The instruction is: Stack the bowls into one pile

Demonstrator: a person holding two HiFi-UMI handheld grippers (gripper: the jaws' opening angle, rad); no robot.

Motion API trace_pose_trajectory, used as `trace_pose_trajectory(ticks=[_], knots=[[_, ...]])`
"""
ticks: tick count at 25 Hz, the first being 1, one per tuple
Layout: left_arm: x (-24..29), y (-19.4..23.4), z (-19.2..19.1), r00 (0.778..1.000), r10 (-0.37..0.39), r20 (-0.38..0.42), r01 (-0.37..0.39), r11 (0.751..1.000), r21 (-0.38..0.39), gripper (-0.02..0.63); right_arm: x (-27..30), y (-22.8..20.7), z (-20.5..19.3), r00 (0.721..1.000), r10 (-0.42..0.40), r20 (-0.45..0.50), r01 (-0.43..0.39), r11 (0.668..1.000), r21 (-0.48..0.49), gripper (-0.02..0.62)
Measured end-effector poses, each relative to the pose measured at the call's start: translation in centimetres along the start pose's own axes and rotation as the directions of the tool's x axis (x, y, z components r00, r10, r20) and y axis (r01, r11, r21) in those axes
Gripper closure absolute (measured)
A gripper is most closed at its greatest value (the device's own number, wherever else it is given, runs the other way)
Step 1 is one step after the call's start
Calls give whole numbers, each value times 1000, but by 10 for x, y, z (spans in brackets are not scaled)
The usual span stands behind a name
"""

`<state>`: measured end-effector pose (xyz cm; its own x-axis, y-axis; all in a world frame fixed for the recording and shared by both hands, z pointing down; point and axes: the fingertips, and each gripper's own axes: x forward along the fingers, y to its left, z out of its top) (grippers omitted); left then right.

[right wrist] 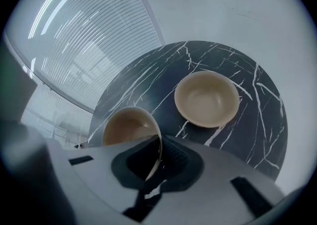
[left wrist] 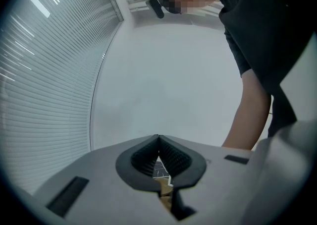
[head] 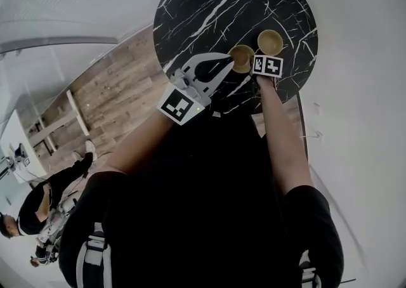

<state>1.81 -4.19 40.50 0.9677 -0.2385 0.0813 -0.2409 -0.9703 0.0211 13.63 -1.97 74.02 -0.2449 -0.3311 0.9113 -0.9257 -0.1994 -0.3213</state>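
Two tan bowls are over a round black marble table (head: 209, 1). The nearer bowl (right wrist: 126, 125) is tilted, and my right gripper (right wrist: 157, 142) is shut on its rim, one pad inside and one outside. In the head view this bowl (head: 241, 57) shows just left of the right gripper's marker cube (head: 267, 65). The second bowl (right wrist: 206, 98) rests upright and empty on the table (right wrist: 257, 120) beyond it, farther right in the head view (head: 270, 42). My left gripper (head: 229, 59) hovers level beside the held bowl; its pads (left wrist: 158, 140) meet with nothing between them.
The table's near edge lies under both grippers, with wooden floor (head: 108, 90) to the left of it. A person (head: 44, 204) stands at the lower left of the head view. Window blinds (right wrist: 89, 35) run along the far side.
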Motion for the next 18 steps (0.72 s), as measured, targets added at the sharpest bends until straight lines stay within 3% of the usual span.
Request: trace_pose_trajectory(ticks=[7,13,18], knots=[[14,-16,11,999,-32,22,31,999,45,603,-18,-8,-18,1000,-7,-15,6,999,-40,586],[26,-30,11,999,-36,23,36,999,13,603,-35,-20,-32,1000,-6,-27,4,997,-74,586],[37,-49,15,998,-61,24,60,997,44,603,-51,-41,-43,999,-22,-35,18,994,-111,586]])
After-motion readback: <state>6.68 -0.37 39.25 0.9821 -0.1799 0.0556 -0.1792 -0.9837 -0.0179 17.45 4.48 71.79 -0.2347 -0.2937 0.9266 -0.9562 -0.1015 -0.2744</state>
